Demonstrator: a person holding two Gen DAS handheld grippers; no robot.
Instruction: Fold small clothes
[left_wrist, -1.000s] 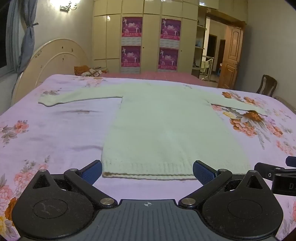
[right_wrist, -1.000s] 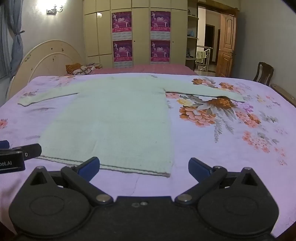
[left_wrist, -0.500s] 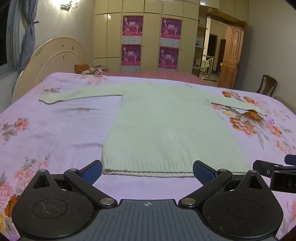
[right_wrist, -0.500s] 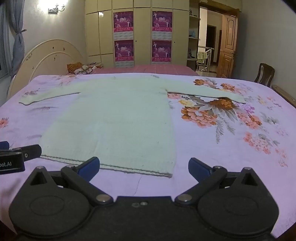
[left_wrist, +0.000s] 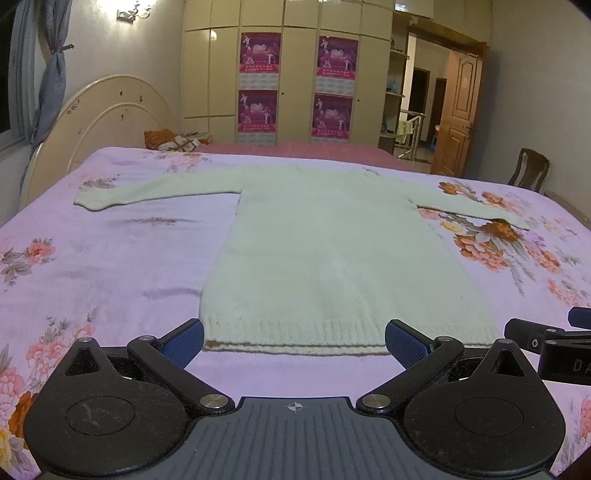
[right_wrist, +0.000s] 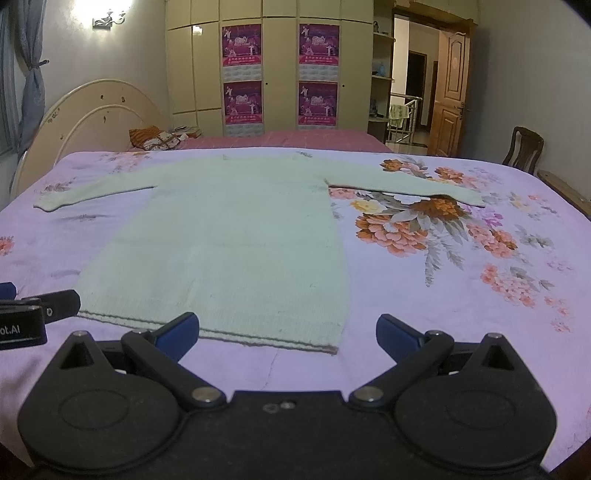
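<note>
A pale green knitted sweater (left_wrist: 332, 251) lies flat on the bed, sleeves spread to both sides, ribbed hem toward me. It also shows in the right wrist view (right_wrist: 229, 243). My left gripper (left_wrist: 294, 341) is open and empty, just short of the hem near its left corner. My right gripper (right_wrist: 287, 332) is open and empty, just short of the hem near its right corner (right_wrist: 334, 347). Each gripper shows at the edge of the other's view: the right one (left_wrist: 546, 343) and the left one (right_wrist: 33, 314).
The bed has a lilac floral sheet (left_wrist: 92, 258) and a cream headboard (left_wrist: 110, 122) at the left. A pillow (left_wrist: 173, 140) lies at the far end. Wardrobes with posters (left_wrist: 295, 85), a wooden door (left_wrist: 458, 122) and a chair (left_wrist: 528, 173) stand behind.
Both grippers have edged forward toward the sweater's hem and stayed open. The sweater has not moved.
</note>
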